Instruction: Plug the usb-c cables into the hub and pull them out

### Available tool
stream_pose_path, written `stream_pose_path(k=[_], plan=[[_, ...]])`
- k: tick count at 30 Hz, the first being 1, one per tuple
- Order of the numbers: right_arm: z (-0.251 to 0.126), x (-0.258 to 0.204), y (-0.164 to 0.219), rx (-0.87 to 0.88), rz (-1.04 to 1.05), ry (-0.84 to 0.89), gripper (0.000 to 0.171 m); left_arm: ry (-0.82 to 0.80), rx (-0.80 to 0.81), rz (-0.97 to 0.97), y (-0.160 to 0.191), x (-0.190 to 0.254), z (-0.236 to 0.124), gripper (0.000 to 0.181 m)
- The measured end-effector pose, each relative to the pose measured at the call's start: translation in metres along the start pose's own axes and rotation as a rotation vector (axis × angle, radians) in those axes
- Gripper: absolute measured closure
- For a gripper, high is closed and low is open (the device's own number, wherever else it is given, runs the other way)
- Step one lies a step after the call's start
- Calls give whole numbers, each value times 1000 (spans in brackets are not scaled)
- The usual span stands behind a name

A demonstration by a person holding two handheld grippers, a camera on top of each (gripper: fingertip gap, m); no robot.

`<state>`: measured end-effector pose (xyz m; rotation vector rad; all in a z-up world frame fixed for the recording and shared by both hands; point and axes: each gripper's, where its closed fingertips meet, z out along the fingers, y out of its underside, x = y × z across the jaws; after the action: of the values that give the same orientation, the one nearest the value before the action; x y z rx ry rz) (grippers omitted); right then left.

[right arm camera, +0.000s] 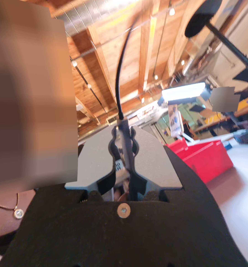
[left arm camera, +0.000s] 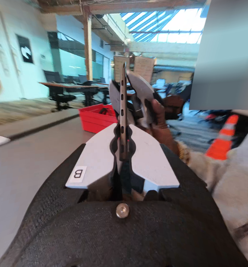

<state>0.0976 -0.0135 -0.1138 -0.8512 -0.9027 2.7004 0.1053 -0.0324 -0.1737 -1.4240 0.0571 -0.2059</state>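
Observation:
My left gripper (left arm camera: 123, 125) is shut on a slim grey hub (left arm camera: 122, 104) and holds it upright above the table, its edge with several usb-c ports facing the camera. Past it a hand (left arm camera: 159, 119) holds the right gripper, whose fingers (left arm camera: 140, 86) straddle the hub's upper part. In the right wrist view my right gripper (right arm camera: 123, 128) is shut on a dark grey bar (right arm camera: 124, 144), which looks like the hub's far end. A black cable (right arm camera: 119, 86) rises from the bar's top. No plug shows in any port.
A red bin (left arm camera: 94, 119) stands on the grey table (left arm camera: 33, 159) behind the hub; it also shows in the right wrist view (right arm camera: 200, 156). An orange cone (left arm camera: 223, 138) stands to the right. The person's sleeve (left arm camera: 228, 173) is close on the right. There is about 6 cm between the tips of the two grippers.

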Motion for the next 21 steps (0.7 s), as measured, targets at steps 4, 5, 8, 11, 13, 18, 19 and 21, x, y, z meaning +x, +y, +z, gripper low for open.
stream_pose_path(k=[4, 5, 8, 11, 13, 18, 19, 21], plan=[[-31, 13, 56, -367, 44, 59, 140, -278, -128, 542, -19, -39, -34, 170], [-38, 10, 69, -443, 15, 40, 141, -325, -151, 658, -26, -45, -40, 170], [-37, 8, 75, -560, -351, 53, 137, -351, -230, 925, -32, -50, -50, 170], [-21, -5, 49, -537, -1078, 97, 140, -284, -326, 1098, -21, -48, -52, 170], [-18, 0, 49, -701, -1465, 108, 140, -226, -376, 1158, -9, -45, -51, 170], [-29, 36, 63, -1084, -1734, 48, 130, -103, -431, 1214, 12, -33, -46, 170], [-30, 38, 66, -1102, -1740, 24, 141, -74, -418, 1209, 14, -28, -44, 170], [-34, 42, 68, -1141, -1770, 16, 159, -71, -395, 1164, 15, -25, -41, 170]])
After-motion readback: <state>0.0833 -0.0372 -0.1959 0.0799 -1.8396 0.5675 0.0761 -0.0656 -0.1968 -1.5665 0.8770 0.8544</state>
